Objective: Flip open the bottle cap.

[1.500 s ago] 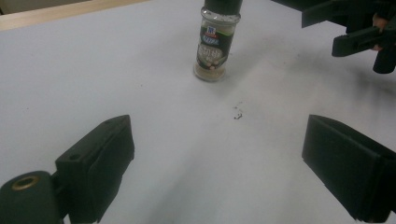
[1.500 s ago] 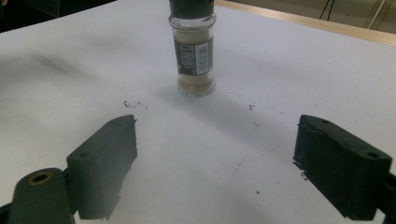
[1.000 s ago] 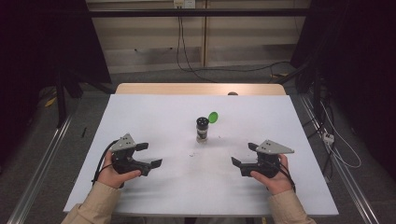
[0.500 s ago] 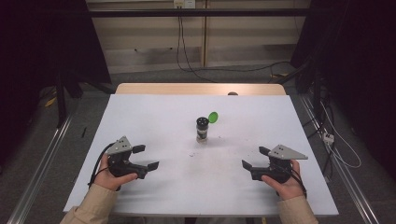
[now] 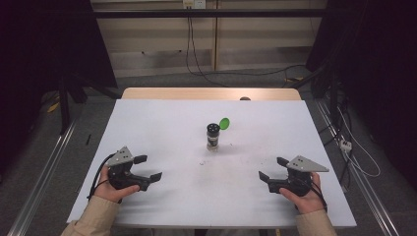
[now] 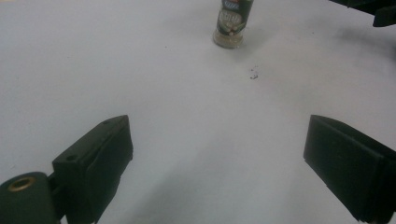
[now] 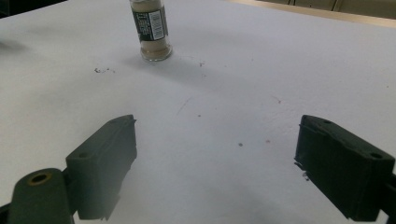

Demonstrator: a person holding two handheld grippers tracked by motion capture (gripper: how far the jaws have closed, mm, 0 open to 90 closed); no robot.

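A small spice jar [image 5: 213, 138] stands upright near the middle of the white table [image 5: 162, 123], its green flip lid [image 5: 224, 123] hinged open at the top. My left gripper [image 5: 149, 167] rests low near the front left, open and empty, pointing toward the jar. Open and empty too, my right gripper [image 5: 271, 168] sits at the front right. In the left gripper view the jar [image 6: 232, 24] stands far ahead of the wide-apart jaws of that gripper [image 6: 219, 158]. The right gripper view shows the jar [image 7: 152, 30] well beyond its own gripper [image 7: 217, 158].
A few dark specks [image 5: 204, 161] lie on the sheet just in front of the jar. The wooden tabletop edge [image 5: 211, 93] shows at the far side, with a small dark object [image 5: 244, 99] on it. Rails and cables run along the floor on both sides.
Both grippers have drawn back toward the near edge and slightly outward, away from the jar. The jar has not moved.
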